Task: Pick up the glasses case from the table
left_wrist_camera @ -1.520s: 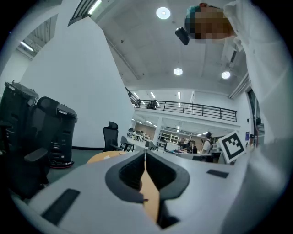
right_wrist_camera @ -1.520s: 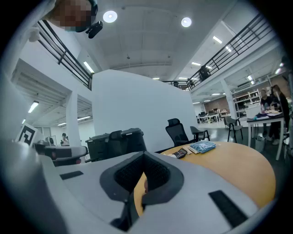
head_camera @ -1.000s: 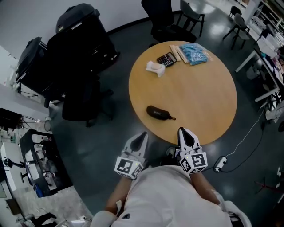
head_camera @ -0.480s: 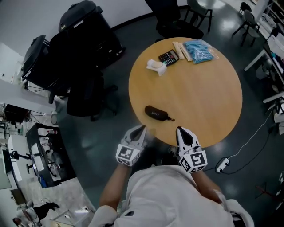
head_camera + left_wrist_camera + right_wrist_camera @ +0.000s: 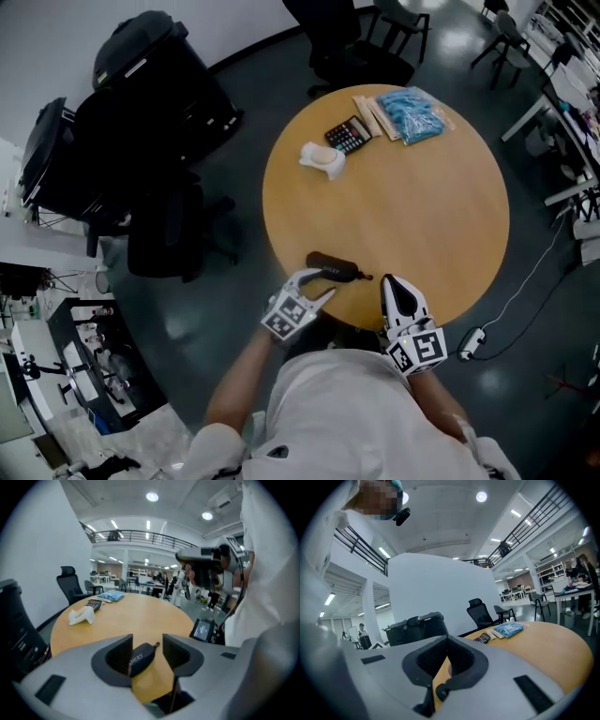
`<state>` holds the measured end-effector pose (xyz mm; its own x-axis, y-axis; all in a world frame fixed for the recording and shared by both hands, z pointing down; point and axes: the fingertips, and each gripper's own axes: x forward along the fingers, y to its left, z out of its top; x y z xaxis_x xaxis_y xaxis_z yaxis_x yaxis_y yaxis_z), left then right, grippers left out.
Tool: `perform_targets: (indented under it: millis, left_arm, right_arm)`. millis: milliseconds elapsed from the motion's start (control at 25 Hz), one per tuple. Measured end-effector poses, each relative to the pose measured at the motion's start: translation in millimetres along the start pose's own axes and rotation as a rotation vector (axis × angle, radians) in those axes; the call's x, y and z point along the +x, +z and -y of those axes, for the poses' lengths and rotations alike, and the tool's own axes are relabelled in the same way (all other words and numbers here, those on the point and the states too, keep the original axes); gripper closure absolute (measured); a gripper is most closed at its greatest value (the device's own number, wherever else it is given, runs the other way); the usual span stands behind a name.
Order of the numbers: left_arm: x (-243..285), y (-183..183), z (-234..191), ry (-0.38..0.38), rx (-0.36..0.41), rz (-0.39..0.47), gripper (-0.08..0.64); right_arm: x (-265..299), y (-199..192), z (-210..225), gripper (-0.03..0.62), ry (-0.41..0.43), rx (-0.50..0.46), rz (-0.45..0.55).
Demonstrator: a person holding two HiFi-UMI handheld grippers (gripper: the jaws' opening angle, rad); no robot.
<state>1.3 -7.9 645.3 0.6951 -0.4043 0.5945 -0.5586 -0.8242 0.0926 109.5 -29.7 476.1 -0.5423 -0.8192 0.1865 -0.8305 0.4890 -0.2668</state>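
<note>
A white top (image 5: 347, 412), seemingly short-sleeved, is being worn; a black-and-white marker cube (image 5: 286, 320) is being borne by the pale grey left gripper (image 5: 317, 283) and right gripper (image 5: 395, 282) alike

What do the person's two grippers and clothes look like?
The left claw and right claw have pale grey, tapering shells with dark ribbed pads. Each carries a white cube printed with black square markers. The person wears a white top. The left claw's jaws are opening, with the glasses case between them.

Our L claw (image 5: 317, 284) tilts down, jaws opening w/ the glasses case (image 5: 333, 266) between them; R claw (image 5: 392, 280) sits level, near right, jaws together.
</note>
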Motion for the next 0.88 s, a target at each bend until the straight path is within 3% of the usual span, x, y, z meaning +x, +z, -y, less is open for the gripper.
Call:
perform_targets:
  millis: [160, 320, 400, 480, 560, 680, 760, 800, 880]
  left_arm:
    - [46, -33, -22, -0.088, 0.255, -0.245, 0.352]
    - [87, -63, -37, -0.154, 0.503, -0.478, 0.277]
    - [104, -70, -37, -0.215, 0.583, -0.567, 0.241]
    - [115, -78, -29, -0.321, 0.596, -0.655, 0.234]
    - [120, -89, -20, -0.449, 0.563, -0.751, 0.198]
    - [121, -101, -10, -0.556, 0.552, -0.818, 0.184]
    - [118, -107, -5, -0.579, 0.579, -0.819, 0.191]
    - [116, -108, -4, -0.573, 0.601, -0.805, 0.249]
    - [117, -106, -5, -0.499, 0.653, -0.744, 0.255]
  right_arm:
    - [19, 8, 13, 0.578, -0.065, 0.034, 0.007]
    - [34, 6, 16, 0.578, -0.056, 0.027, -0.022]
    - [39, 4, 21, 0.578, -0.052, 0.037, -0.032]
    - [42, 5, 27, 0.578, -0.054, 0.054, -0.034]
    - [46, 8, 33, 0.578, -0.057, 0.062, -0.032]
    - [50, 9, 42, 0.578, -0.061, 0.066, -0.033]
    - [54, 5, 47, 0.578, -0.062, 0.079, -0.036]
    - [55, 4, 50, 0.578, -0.063, 0.085, -0.037]
    - [56, 4, 53, 0.578, -0.062, 0.089, -0.036]
